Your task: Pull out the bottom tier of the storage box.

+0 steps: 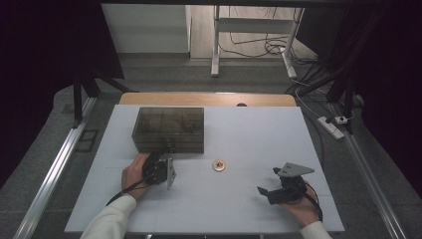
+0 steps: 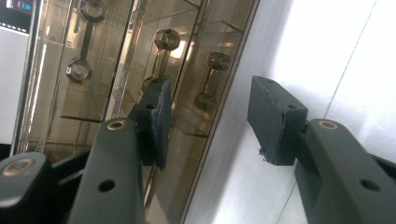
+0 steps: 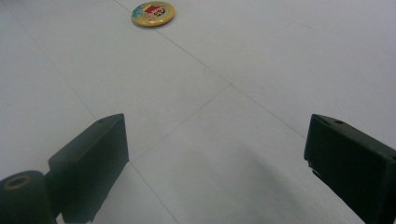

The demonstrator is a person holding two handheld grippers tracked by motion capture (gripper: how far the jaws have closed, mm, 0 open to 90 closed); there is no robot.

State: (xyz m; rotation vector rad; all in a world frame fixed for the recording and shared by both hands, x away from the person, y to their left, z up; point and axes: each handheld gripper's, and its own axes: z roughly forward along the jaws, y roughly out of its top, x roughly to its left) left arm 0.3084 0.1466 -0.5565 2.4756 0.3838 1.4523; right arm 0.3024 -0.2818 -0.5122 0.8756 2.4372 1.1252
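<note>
A smoky see-through box [image 1: 169,128] with inner compartments stands at the back left of the white table [image 1: 249,134]. My left gripper [image 1: 165,148] is right up against its front wall, turned on its side. In the left gripper view that gripper [image 2: 210,93] is open; one jaw lies over the box front [image 2: 93,93], the other over the white table. A metal handle [image 2: 212,77] on the front shows between the jaws, farther on and untouched. A small round yellow badge [image 1: 218,165] lies mid-table. My right gripper [image 1: 268,180] rests open at the front right, with nothing between its jaws [image 3: 215,140]; the badge [image 3: 152,13] lies well ahead.
Two more metal handles [image 2: 163,46] show on the box front. A wooden edge [image 1: 209,98] borders the far side of the table. Metal rails [image 1: 54,169] run along both sides, and cables and a power strip [image 1: 332,125] lie on the floor at the right.
</note>
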